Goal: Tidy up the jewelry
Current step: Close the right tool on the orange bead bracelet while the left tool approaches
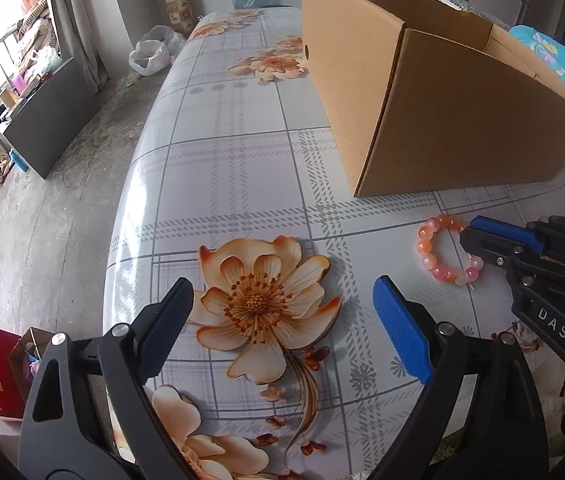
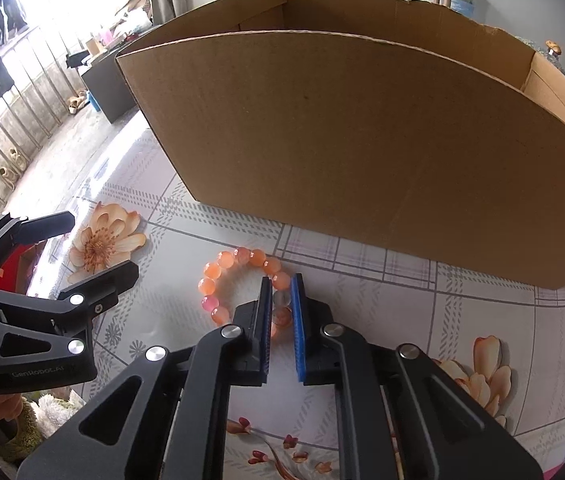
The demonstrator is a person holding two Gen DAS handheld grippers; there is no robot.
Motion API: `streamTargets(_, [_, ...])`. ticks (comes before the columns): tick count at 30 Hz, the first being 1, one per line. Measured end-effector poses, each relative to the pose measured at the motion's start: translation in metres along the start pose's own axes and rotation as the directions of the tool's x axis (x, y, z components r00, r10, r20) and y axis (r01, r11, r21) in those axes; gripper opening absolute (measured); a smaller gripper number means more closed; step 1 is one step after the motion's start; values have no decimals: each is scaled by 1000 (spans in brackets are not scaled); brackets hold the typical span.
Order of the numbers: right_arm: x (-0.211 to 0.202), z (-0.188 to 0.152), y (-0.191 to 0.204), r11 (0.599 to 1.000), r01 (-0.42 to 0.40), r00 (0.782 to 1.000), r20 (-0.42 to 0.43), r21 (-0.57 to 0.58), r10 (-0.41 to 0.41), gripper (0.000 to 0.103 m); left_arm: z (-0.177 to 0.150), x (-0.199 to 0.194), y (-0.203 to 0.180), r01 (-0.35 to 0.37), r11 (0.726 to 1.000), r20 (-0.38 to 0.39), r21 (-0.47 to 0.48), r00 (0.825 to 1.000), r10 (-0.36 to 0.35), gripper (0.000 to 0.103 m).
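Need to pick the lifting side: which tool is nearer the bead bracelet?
Right. The right tool is shut on the bead bracelet, pads pinching its near beads on the table. The left tool hangs open off to its left, over the flower print, touching nothing.

bracelet [image 2: 238, 280] lies on the table [image 2: 402, 320] before the box [image 2: 342, 140].

bracelet [image 2: 242, 284]: a ring of round glossy beads in orange, peach and pink, a few pale and nearly clear
pose: lies flat on the floral tablecloth as an open loop
place: just in front of the long wall of the cardboard box [image 2: 362, 152], apart from it
state: one side of the loop sits pinched between the blue pads of the right gripper [image 2: 281, 300]; the rest rests free on the cloth
box: brown corrugated card, open at the top, upright
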State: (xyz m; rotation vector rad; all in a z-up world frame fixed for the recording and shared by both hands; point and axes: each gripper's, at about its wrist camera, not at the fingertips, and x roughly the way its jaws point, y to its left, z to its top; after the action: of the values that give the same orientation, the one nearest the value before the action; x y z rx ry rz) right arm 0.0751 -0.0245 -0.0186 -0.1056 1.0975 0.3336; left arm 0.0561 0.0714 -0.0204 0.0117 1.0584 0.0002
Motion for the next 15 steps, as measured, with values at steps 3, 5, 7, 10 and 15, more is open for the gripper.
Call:
streamTargets(3, [-3, -9, -8, 1000, 4, 1000, 1, 20, -4, 10, 0, 0, -2, 6, 1000, -4, 4, 1000, -6, 87])
streamTargets(5, [-6, -13, -13, 999, 8, 1000, 1, 36, -8, 10, 0, -1, -4, 7, 1000, -4, 9, 1000, -7, 87])
streamTargets(7, [-7, -16, -19, 999, 9, 1000, 0, 51, -9, 10, 1, -2, -6, 9, 1000, -4, 13, 1000, -9, 87])
streamTargets(10, [-12, -22, -31, 997, 11, 1000, 0, 73, -11, 10, 2, -3, -10, 13, 1000, -5, 17, 1000, -13, 87])
streamTargets(15, [-18, -31, -47, 993, 8, 1000, 1, 114, -8, 10, 5, -8, -20, 53, 998, 14, 33, 998, -53, 87])
